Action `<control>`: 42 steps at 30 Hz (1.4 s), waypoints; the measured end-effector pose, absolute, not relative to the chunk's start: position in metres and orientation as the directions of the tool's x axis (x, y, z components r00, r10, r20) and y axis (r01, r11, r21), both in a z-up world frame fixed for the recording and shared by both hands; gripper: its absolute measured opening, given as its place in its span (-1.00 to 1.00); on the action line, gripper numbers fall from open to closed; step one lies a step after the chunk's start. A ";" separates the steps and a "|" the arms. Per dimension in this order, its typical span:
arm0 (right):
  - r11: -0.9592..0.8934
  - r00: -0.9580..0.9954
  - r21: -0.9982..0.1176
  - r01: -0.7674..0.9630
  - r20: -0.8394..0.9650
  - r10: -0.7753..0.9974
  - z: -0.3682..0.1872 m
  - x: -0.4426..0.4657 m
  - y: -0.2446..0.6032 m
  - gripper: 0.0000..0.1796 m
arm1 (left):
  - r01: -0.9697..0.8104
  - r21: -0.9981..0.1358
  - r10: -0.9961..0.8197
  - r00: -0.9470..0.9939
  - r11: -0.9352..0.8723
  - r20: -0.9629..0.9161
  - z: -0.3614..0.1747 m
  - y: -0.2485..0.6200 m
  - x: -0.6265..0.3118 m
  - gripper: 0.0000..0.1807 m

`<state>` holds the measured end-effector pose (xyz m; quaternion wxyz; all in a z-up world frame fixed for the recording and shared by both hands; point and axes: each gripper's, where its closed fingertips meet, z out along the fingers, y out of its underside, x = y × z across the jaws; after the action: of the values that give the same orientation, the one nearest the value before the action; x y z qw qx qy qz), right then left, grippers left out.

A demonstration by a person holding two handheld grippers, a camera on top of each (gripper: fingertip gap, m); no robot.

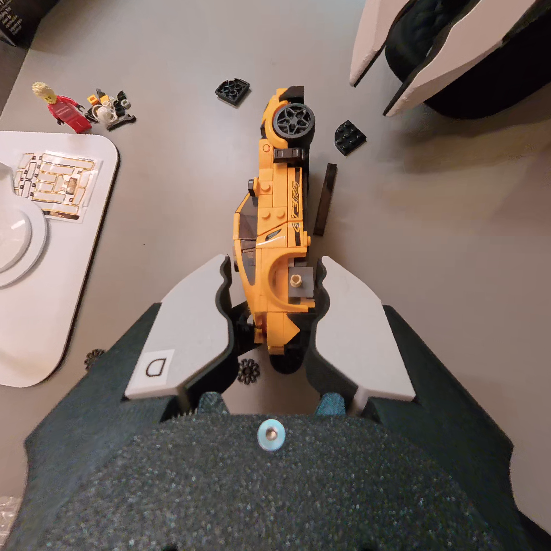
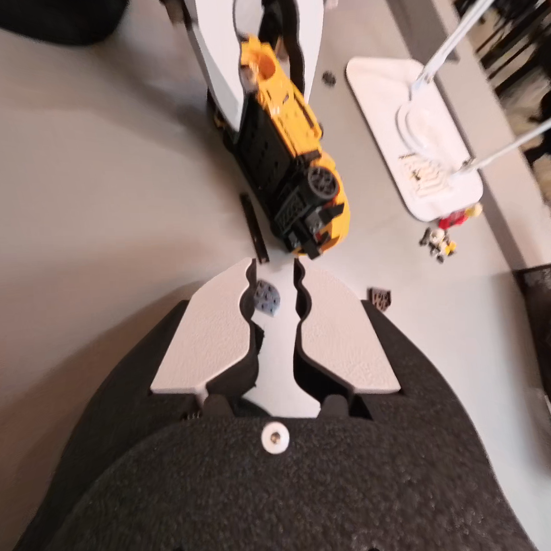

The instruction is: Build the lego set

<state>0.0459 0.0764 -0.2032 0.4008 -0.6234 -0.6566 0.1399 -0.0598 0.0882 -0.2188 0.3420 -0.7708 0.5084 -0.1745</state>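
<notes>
Grey table (image 1: 179, 208) below — left gripper (image 1: 272, 262) jaws clamp the yellow car (image 1: 274, 214); right gripper (image 2: 274, 264) jaws narrowly parted, empty.

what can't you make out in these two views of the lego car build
- Left wrist view: the yellow car has its near end hidden between the fingers of the left claw.
- Right wrist view: motion blur smears the car's underside; stud detail is lost.
- Left wrist view: the small parts pile beside the minifigure is too small to sort.
- Left wrist view: the right claw is cut off by the top edge.
- Left wrist view: the black gear is half hidden under the claw body.
</notes>
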 end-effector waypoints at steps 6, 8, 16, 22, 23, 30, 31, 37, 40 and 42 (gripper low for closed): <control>0.285 0.060 -0.684 0.671 0.433 0.899 -0.196 0.009 0.073 -0.81 | -0.651 -0.716 -0.899 0.431 -0.250 -0.078 -0.218 0.088 -0.059 -0.41; 0.248 0.007 -0.638 0.728 0.370 0.929 -0.215 0.010 0.069 -0.82 | -0.641 -0.724 -0.896 0.438 -0.254 -0.073 -0.218 0.088 -0.059 -0.41; 0.203 -0.060 -0.545 0.813 0.269 0.961 -0.245 0.020 0.081 -0.83 | -0.602 -0.762 -0.907 0.418 -0.238 -0.047 -0.213 0.082 -0.066 -0.37; 0.171 -0.106 -0.512 0.842 0.153 0.982 -0.256 0.022 0.084 -0.90 | -0.586 -0.779 -0.907 0.417 -0.222 -0.055 -0.210 0.081 -0.070 -0.37; 0.167 -0.109 -0.511 0.843 0.142 0.984 -0.256 0.022 0.084 -0.90 | -0.582 -0.783 -0.909 0.415 -0.222 -0.051 -0.210 0.080 -0.070 -0.37; 0.120 -0.112 -0.529 0.840 0.048 0.993 -0.257 0.021 0.083 -0.92 | -0.581 -0.785 -0.915 0.401 -0.214 -0.048 -0.205 0.075 -0.076 -0.33; 0.115 -0.111 -0.534 0.838 0.040 0.993 -0.257 0.021 0.082 -0.92 | -0.584 -0.785 -0.916 0.398 -0.209 -0.052 -0.205 0.074 -0.076 -0.32; 0.160 -0.142 -0.542 0.825 0.074 0.987 -0.257 0.020 0.080 -0.92 | -0.587 -0.786 -0.907 0.412 -0.193 -0.085 -0.205 0.077 -0.078 -0.34; 0.182 -0.155 -0.563 0.806 0.097 0.983 -0.253 0.018 0.075 -0.92 | -0.567 -0.801 -0.904 0.420 -0.192 -0.082 -0.200 0.077 -0.081 -0.33; 0.194 -0.157 -0.570 0.798 0.115 0.981 -0.250 0.018 0.072 -0.92 | -0.563 -0.802 -0.901 0.427 -0.200 -0.075 -0.200 0.077 -0.085 -0.32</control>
<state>0.0182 0.0719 -0.2499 0.2366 -0.6046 -0.7357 0.1931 -0.0847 0.0765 -0.2003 0.3981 -0.7451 0.4913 -0.2120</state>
